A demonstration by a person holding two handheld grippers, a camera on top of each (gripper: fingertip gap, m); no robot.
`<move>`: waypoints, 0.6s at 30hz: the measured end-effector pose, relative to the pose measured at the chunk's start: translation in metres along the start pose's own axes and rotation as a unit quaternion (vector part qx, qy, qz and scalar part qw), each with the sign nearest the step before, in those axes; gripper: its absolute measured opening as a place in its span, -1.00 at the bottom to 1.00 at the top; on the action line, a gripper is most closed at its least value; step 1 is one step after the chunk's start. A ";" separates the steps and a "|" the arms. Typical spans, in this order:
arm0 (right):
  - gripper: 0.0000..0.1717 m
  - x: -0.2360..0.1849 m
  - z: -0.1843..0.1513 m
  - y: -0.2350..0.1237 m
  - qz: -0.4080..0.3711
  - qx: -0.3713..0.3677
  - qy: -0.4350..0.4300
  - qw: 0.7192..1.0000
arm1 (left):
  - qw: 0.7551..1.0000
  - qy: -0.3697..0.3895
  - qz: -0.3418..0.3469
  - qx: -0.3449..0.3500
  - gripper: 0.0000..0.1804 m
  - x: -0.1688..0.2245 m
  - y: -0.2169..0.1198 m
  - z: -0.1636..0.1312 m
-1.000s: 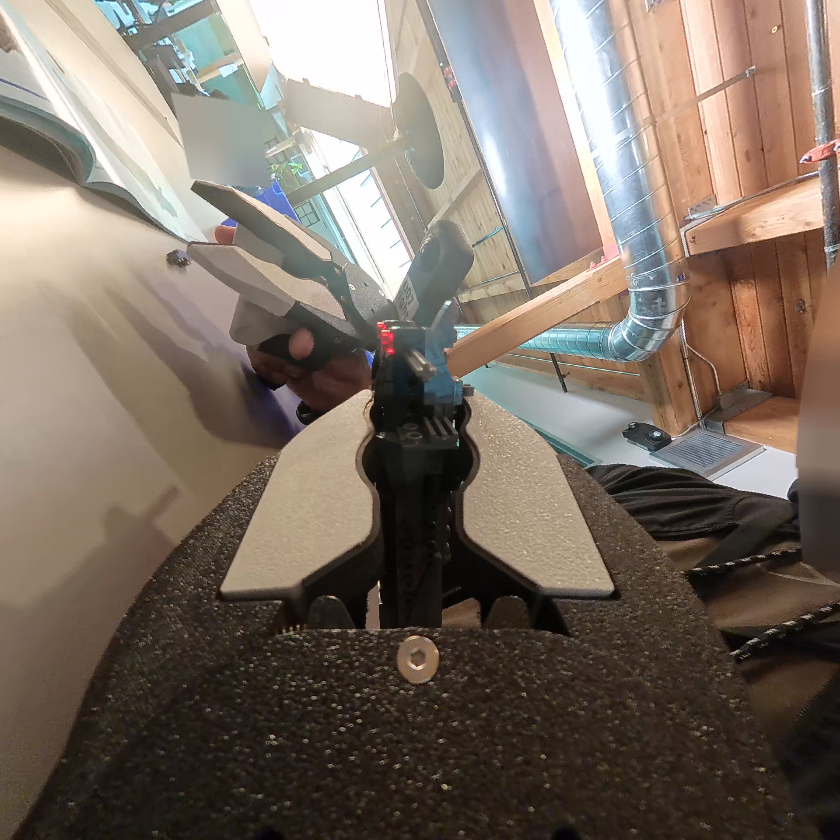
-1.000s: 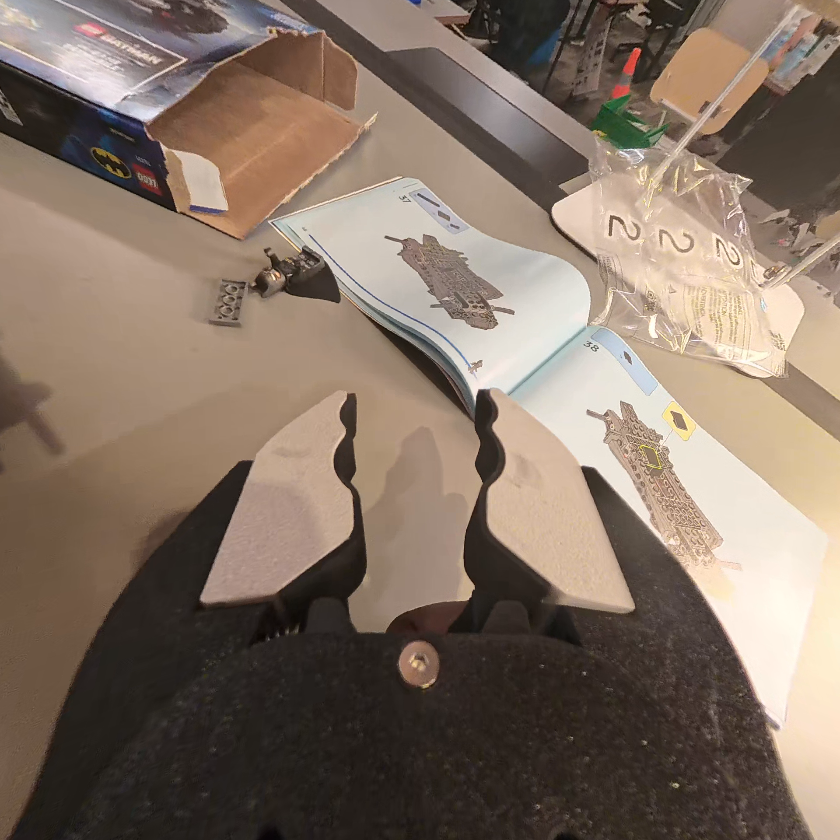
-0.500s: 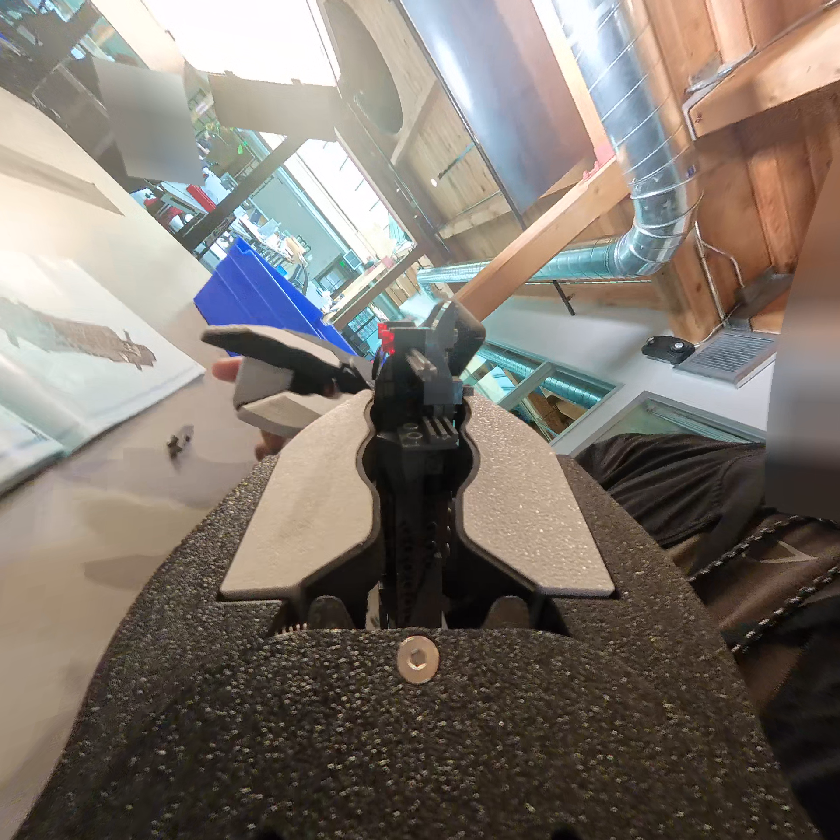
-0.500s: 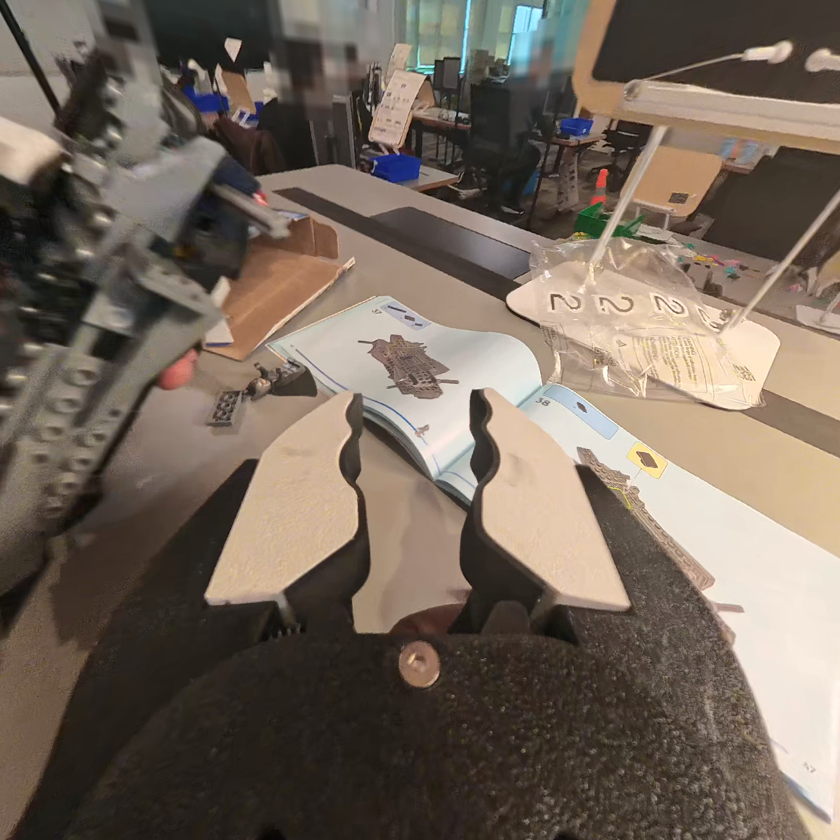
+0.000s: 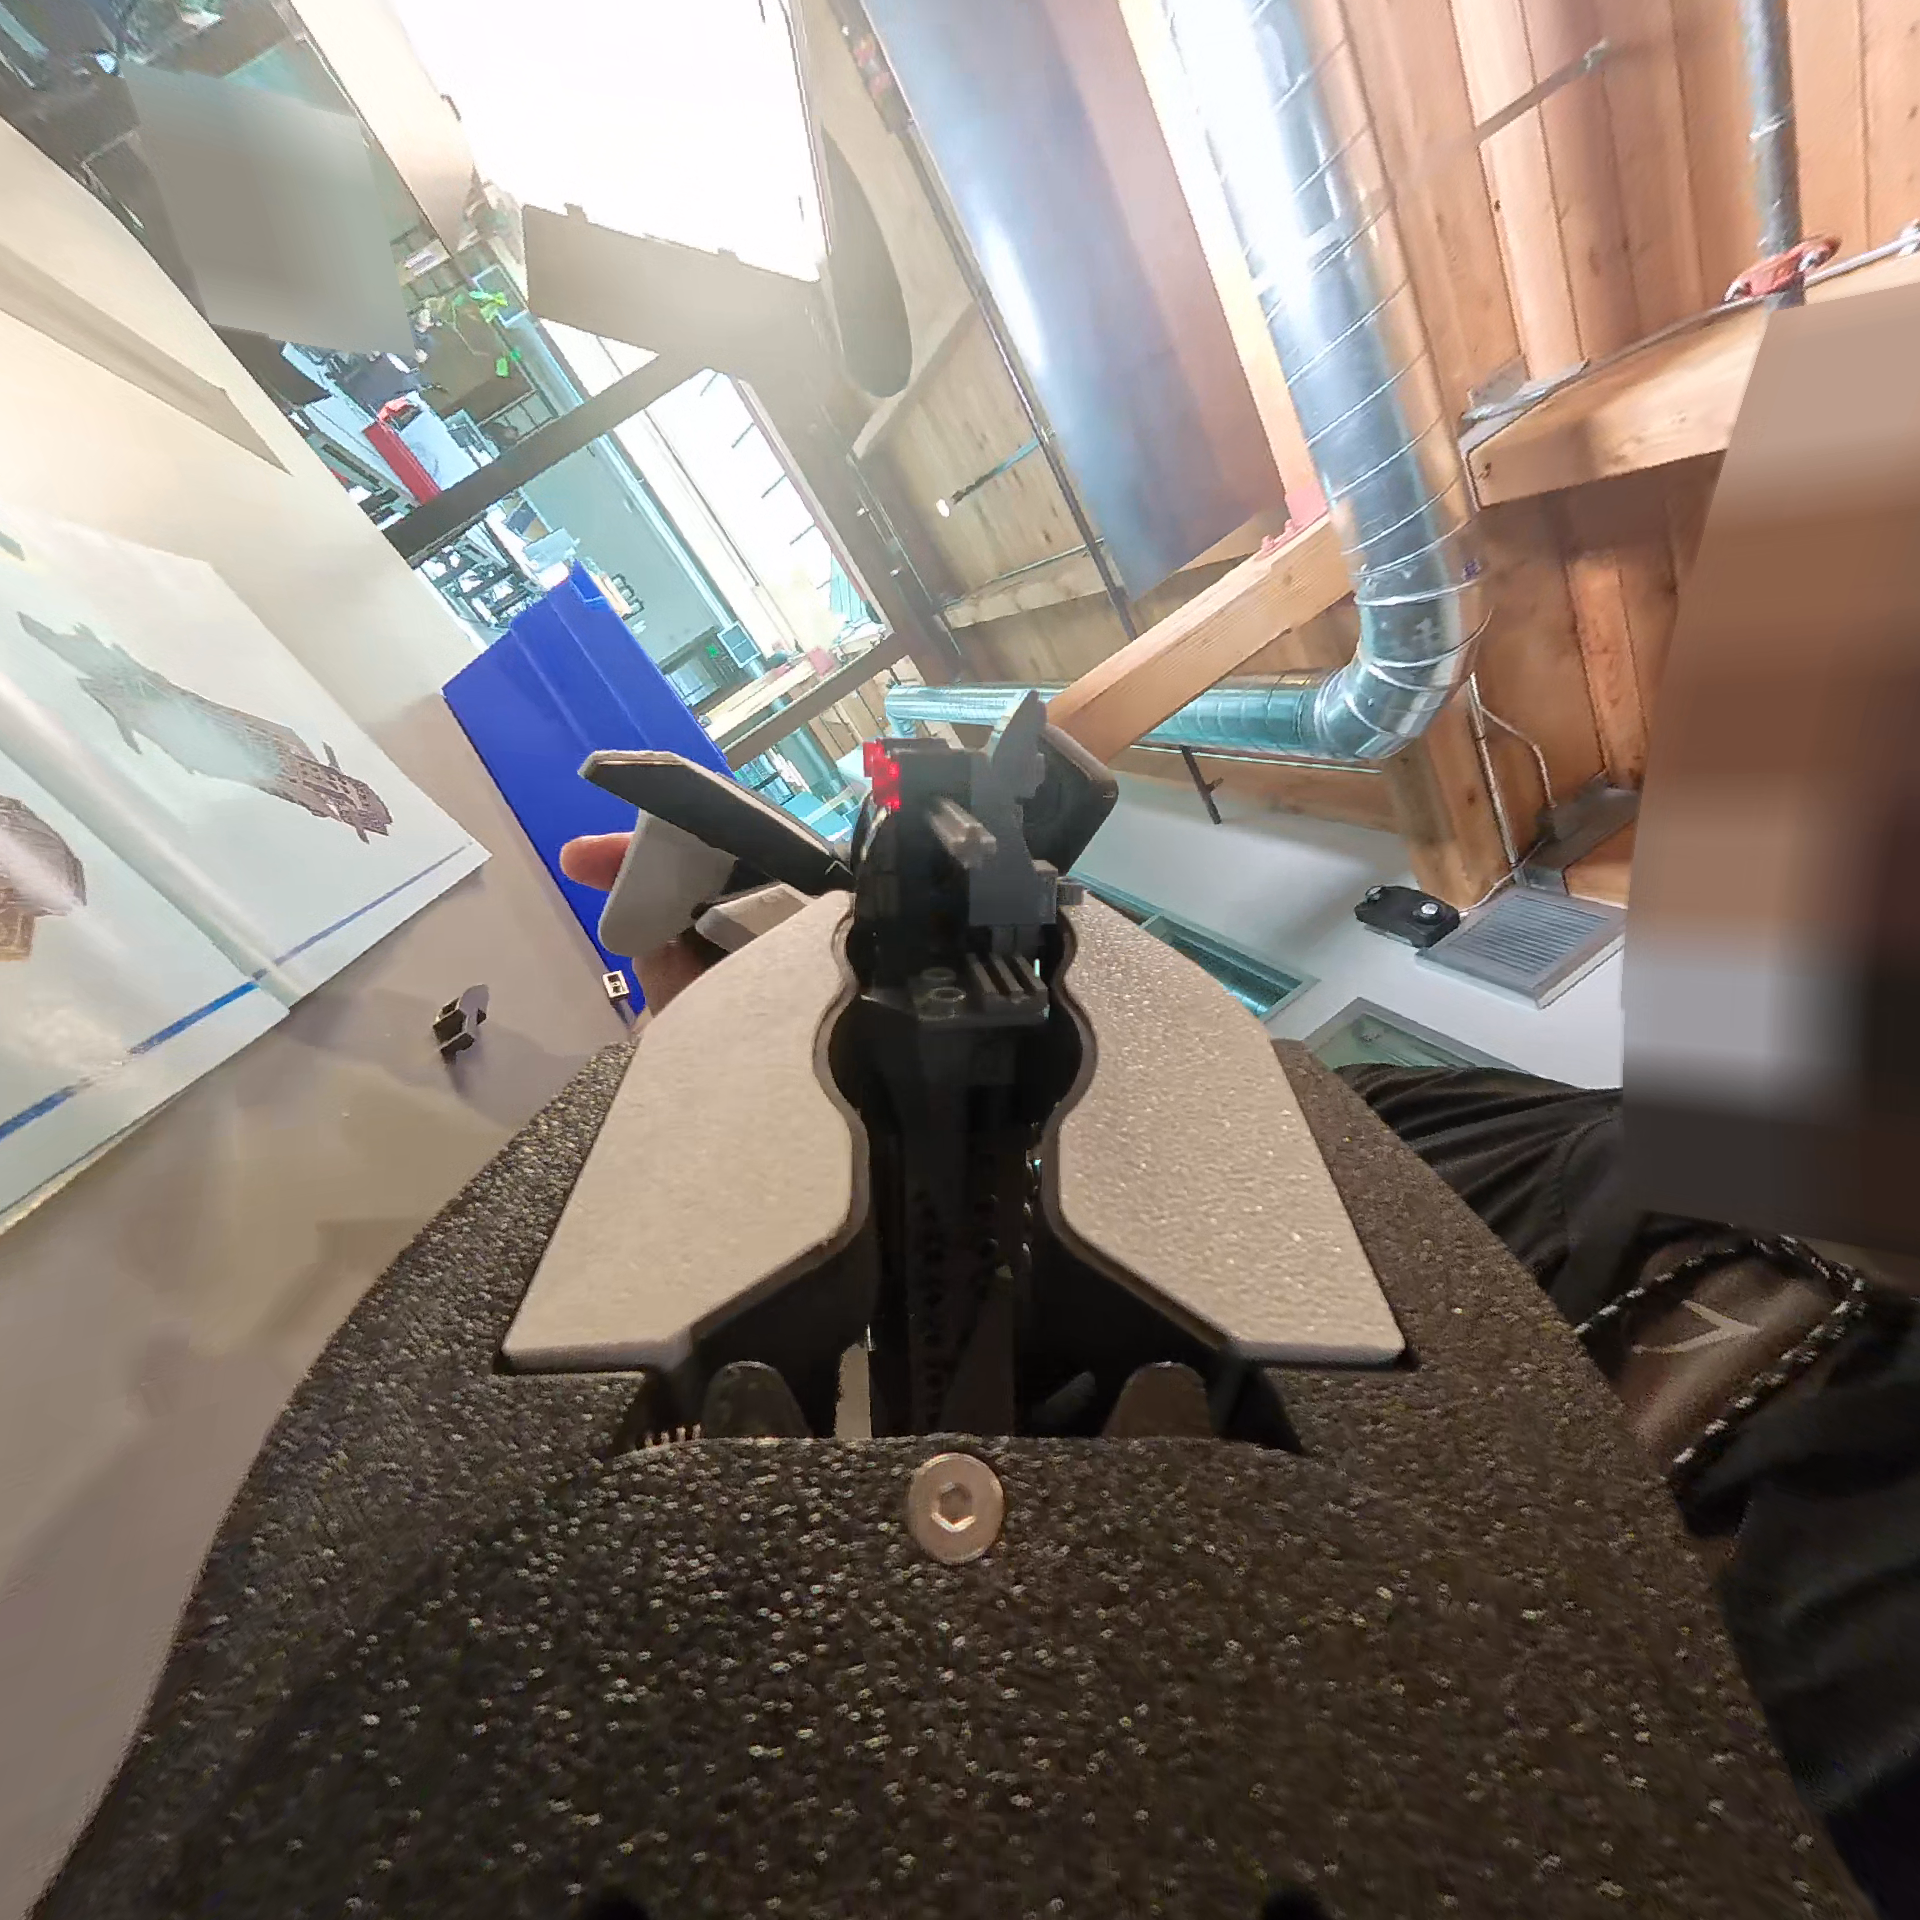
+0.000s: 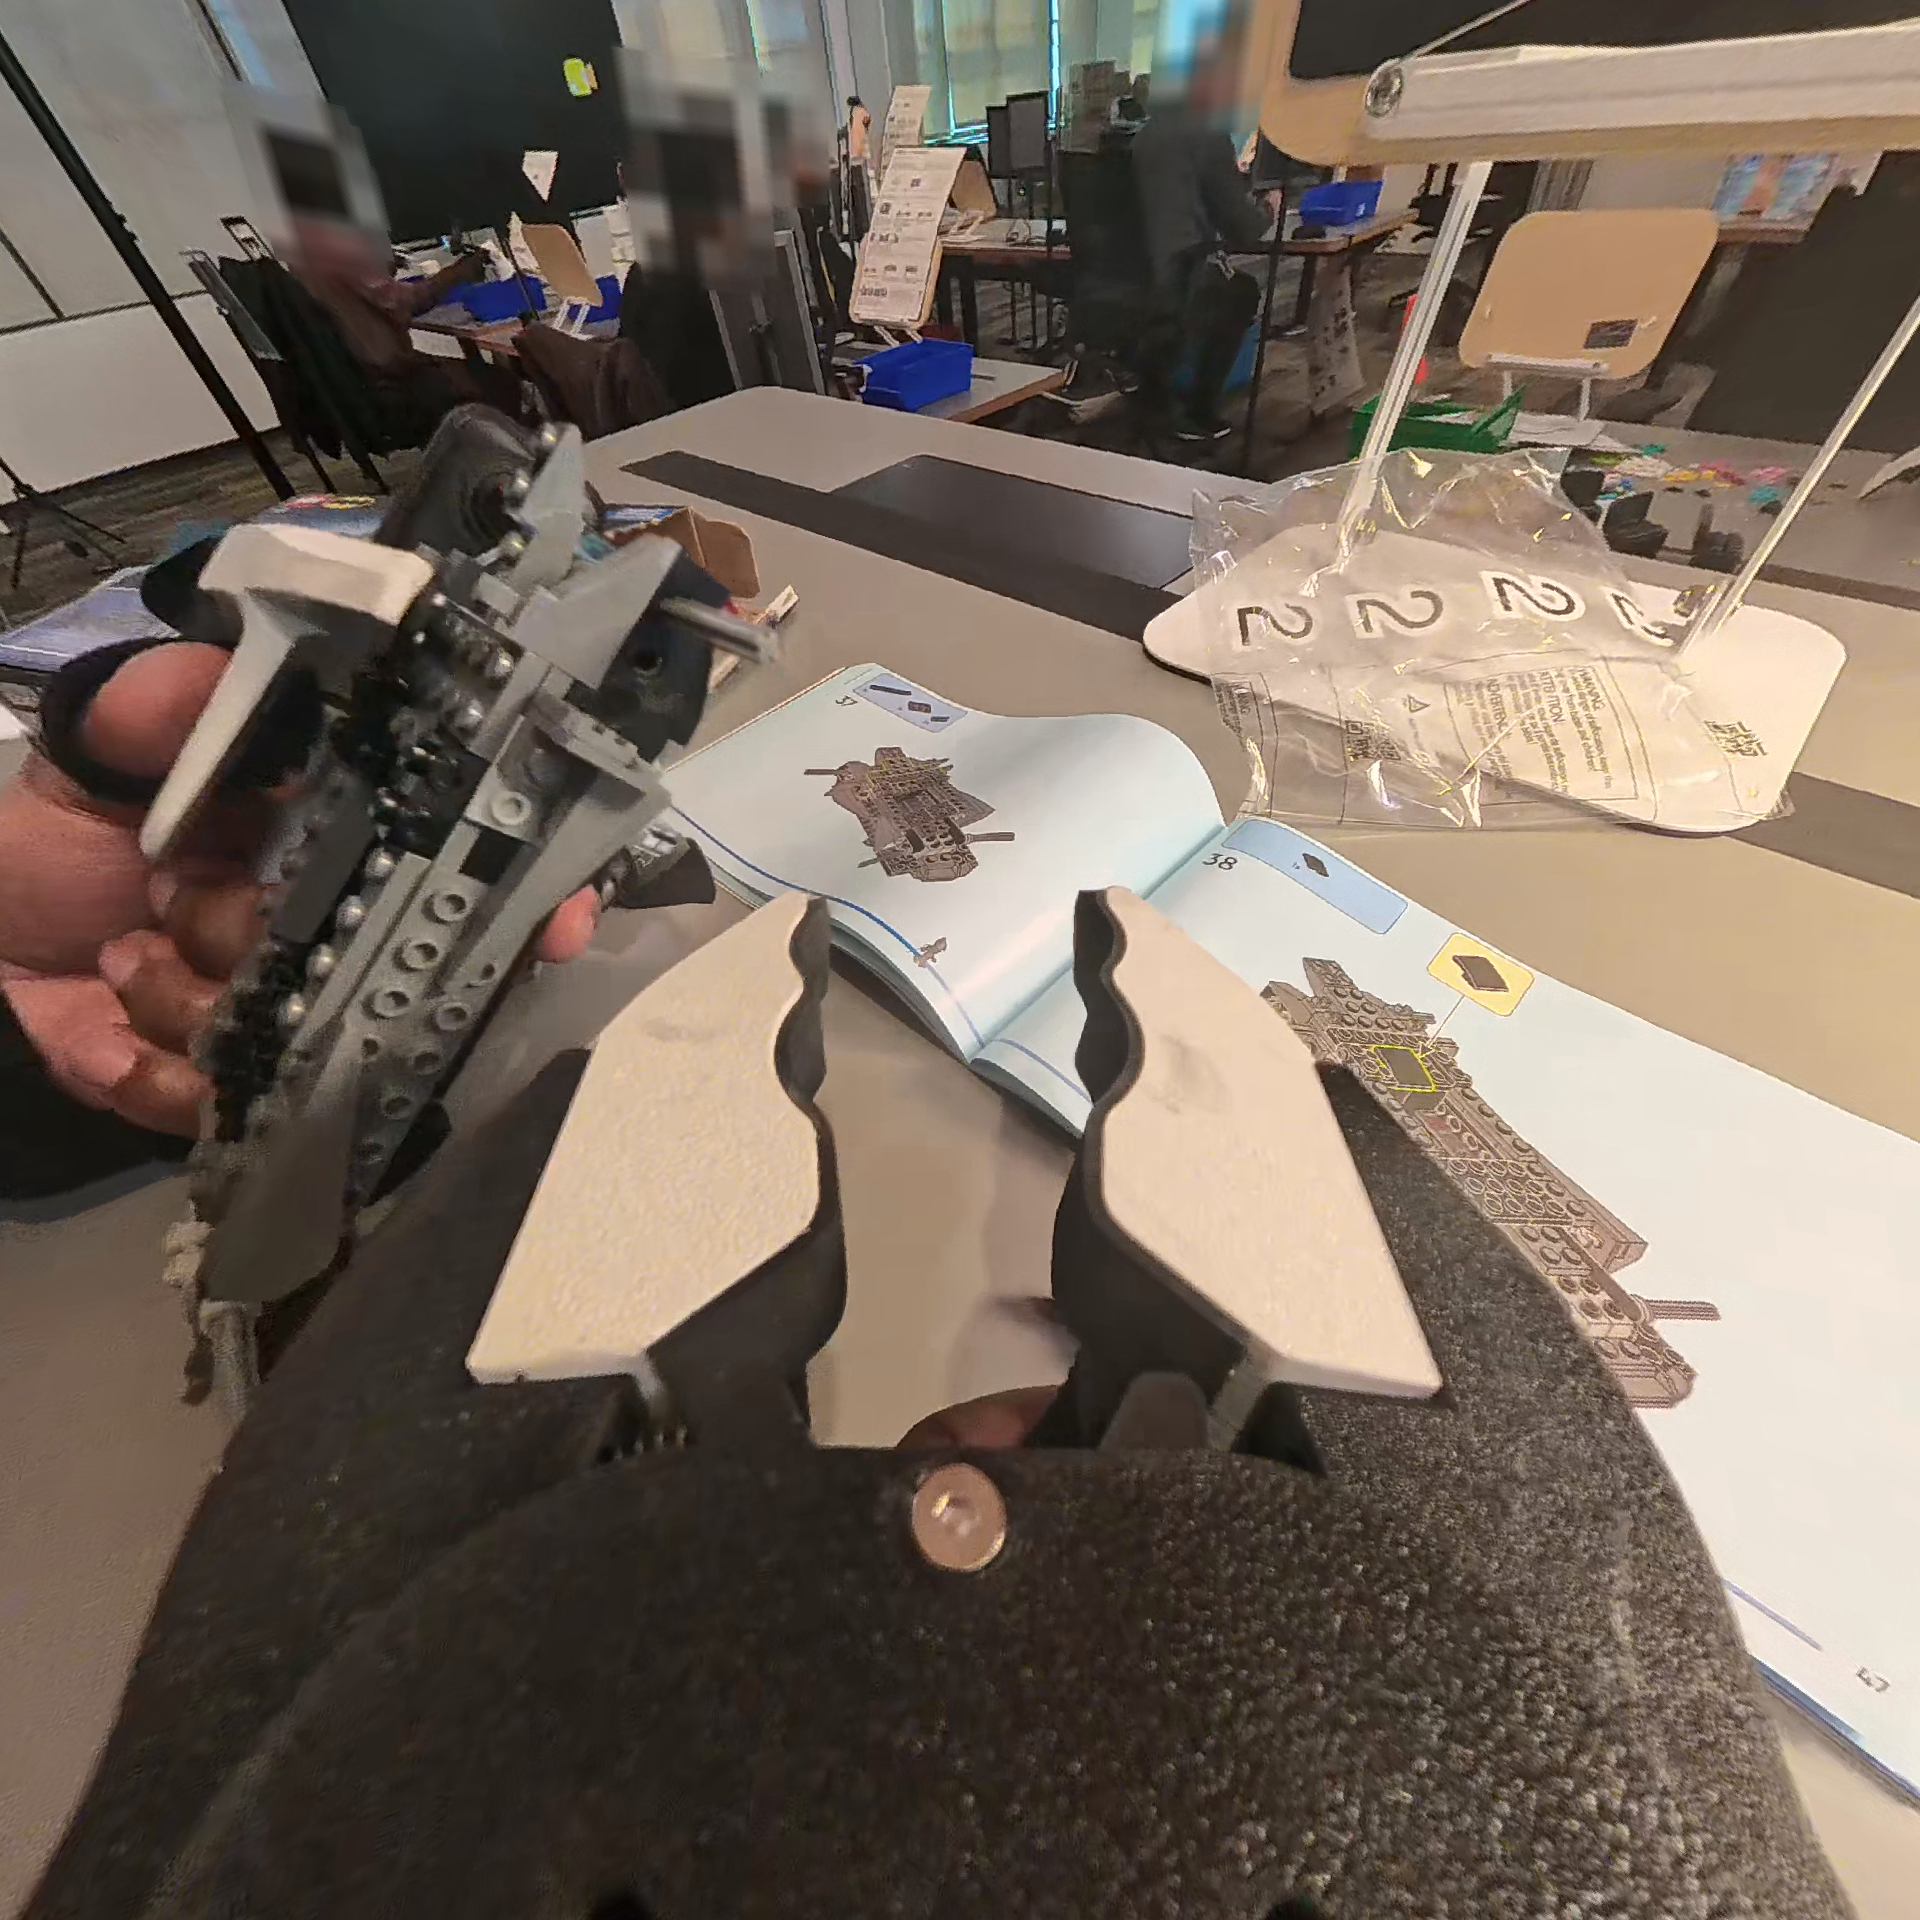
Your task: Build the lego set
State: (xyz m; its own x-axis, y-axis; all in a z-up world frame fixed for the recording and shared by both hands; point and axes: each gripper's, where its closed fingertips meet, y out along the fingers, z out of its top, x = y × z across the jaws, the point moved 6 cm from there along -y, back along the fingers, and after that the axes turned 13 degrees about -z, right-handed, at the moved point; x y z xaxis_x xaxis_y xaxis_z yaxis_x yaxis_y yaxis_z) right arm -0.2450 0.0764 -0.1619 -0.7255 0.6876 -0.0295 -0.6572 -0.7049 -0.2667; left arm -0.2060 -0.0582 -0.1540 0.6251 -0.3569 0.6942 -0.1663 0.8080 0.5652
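My left gripper (image 5: 954, 997) has its jaws clamped on a dark grey and black brick model (image 5: 951, 914), both pads pressed against its sides. The model sticks out past the fingertips, with a small red piece (image 5: 883, 774) at its far end. From my right side, the same model (image 6: 416, 831) hangs up and to the left of my right jaws, raised off the desk (image 6: 935, 499).

My right gripper (image 6: 951, 935) has its jaws standing apart with nothing between them, hovering over the desk. Just beyond their tips lies an open instruction booklet (image 6: 1039, 800), its right-hand page running on under the right finger. Farther ahead and to the right, a clear plastic bag (image 6: 1455, 665) sits on the white base of a stand (image 6: 1766, 665). Behind the model, ahead and to the left, is an opened cardboard box (image 6: 707, 551). In the left view a small dark piece (image 5: 460, 1018) lies on the desk left of my jaws, near the booklet's edge.
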 end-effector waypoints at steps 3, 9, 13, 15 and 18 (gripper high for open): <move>-0.46 0.001 0.000 0.000 0.007 -0.002 0.006 1.000 | 1.000 -0.007 -0.011 0.008 -0.66 0.003 -0.002 0.000; -0.46 0.001 0.000 -0.001 0.006 0.003 0.006 1.000 | 0.999 -0.011 -0.027 0.015 -0.66 0.007 -0.001 0.001; -0.46 0.002 0.000 0.000 0.010 -0.001 0.011 1.000 | 1.000 -0.008 -0.009 0.014 -0.66 0.004 -0.004 0.002; -0.46 0.003 0.000 0.001 0.011 -0.002 0.019 1.000 | 1.000 0.000 -0.005 0.016 -0.66 0.006 -0.006 0.005; -0.45 0.006 0.000 0.002 0.014 -0.006 0.036 0.999 | 1.000 0.012 0.009 0.016 -0.66 0.007 -0.011 0.009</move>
State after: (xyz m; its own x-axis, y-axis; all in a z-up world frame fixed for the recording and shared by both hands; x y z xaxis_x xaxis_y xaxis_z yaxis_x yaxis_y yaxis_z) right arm -0.2506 0.0798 -0.1630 -0.7268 0.6787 -0.1054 -0.6344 -0.7221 -0.2758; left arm -0.2062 -0.0735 -0.1511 0.6398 -0.3318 0.6933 -0.2009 0.7985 0.5675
